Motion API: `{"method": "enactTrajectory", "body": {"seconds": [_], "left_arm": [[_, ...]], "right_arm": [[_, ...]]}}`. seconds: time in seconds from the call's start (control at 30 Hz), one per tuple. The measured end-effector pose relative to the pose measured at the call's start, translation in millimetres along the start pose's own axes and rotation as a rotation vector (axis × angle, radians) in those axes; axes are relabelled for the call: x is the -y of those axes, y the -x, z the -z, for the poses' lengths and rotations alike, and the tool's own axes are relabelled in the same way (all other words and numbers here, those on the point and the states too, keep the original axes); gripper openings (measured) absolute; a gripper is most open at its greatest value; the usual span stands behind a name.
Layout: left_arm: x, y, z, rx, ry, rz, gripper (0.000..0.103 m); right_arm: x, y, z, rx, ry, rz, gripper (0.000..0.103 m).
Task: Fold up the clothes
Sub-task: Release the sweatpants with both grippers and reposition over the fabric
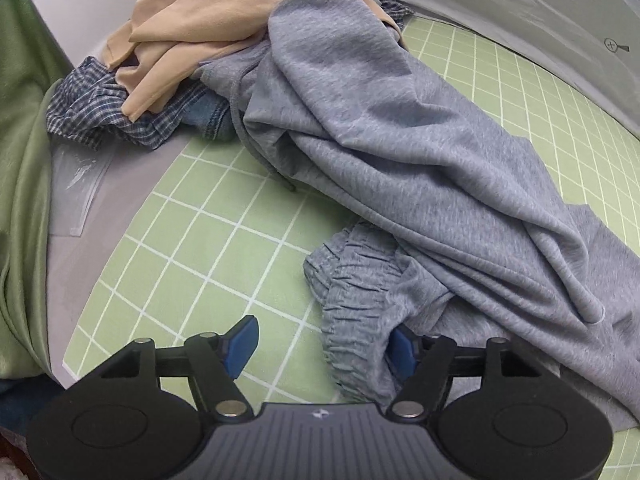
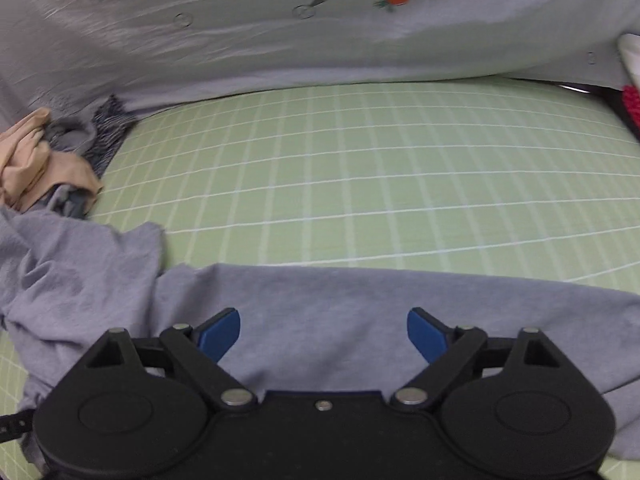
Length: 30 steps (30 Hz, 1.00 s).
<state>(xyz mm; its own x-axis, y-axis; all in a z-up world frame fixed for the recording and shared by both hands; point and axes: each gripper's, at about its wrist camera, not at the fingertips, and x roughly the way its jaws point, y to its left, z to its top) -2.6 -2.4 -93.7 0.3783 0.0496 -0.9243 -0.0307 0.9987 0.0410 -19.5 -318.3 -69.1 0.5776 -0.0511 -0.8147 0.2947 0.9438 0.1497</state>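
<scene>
The left gripper [image 1: 324,344] points steeply down at the green grid mat [image 1: 192,248], its blue fingers [image 1: 240,344] spread wide. The gathered waistband [image 1: 352,320] of the grey garment [image 1: 400,140] lies in the gap between them; the right finger sits partly tucked behind the bunched fabric and seems to touch it, while the left finger stands clear over bare mat. Nothing is pinched. The garment trails from there up to a heap of clothes: a beige piece [image 1: 200,28] on top and a checked one [image 1: 96,108] below.

The right gripper [image 2: 324,336] hangs over a flat stretch of the same grey garment [image 2: 320,320], its fingers [image 2: 220,334] spread very wide with only flat cloth showing in the gap. It grips nothing. Beyond lies open mat [image 2: 360,168], backed by a pale sheet [image 2: 280,48] printed with carrots.
</scene>
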Motion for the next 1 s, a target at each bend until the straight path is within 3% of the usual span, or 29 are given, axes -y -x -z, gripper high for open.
{"method": "enactTrajectory", "body": {"seconds": [0.3, 0.33, 0.37, 0.4, 0.43, 0.47, 0.57, 0.73, 0.87, 1.0], "left_arm": [[-2.3, -18.8, -7.7, -0.037, -0.105, 0.056, 0.076], [-2.8, -20.0, -9.0, -0.04, -0.102, 0.058, 0.076], [-3.2, -21.1, -10.2, -0.045, -0.096, 0.06, 0.077], [-3.9, -21.7, -10.9, -0.048, -0.088, 0.06, 0.078], [-4.5, -22.3, -11.6, -0.052, -0.08, 0.06, 0.078], [-5.0, -22.8, -12.2, -0.055, -0.071, 0.06, 0.078], [-4.4, -22.8, -12.0, -0.06, -0.037, 0.048, 0.079], [7.1, -22.8, -14.6, -0.067, 0.025, -0.042, 0.083], [17.0, -16.3, -17.3, -0.065, 0.112, -0.115, 0.082], [32.5, -2.5, -20.7, -0.036, 0.177, -0.156, 0.082]], "right_arm": [[-92.7, -28.5, -0.4, -0.071, 0.076, -0.188, 0.071], [-98.6, -34.3, 0.5, -0.093, 0.09, -0.195, 0.059], [-102.0, -38.9, 1.4, -0.111, 0.101, -0.198, 0.041], [-104.5, -42.8, 1.8, -0.126, 0.111, -0.199, 0.031], [-106.0, -45.0, 2.0, -0.13, 0.124, -0.198, 0.012], [-104.8, -43.3, 2.4, -0.118, 0.14, -0.196, 0.001], [-94.5, -30.5, -4.3, -0.05, 0.177, -0.2, 0.0], [-52.8, -9.3, -31.8, 0.056, 0.178, -0.163, 0.0], [14.3, 8.3, -64.7, 0.159, 0.154, -0.068, 0.0], [117.3, 27.3, -109.5, 0.284, 0.109, 0.139, 0.0]]}}
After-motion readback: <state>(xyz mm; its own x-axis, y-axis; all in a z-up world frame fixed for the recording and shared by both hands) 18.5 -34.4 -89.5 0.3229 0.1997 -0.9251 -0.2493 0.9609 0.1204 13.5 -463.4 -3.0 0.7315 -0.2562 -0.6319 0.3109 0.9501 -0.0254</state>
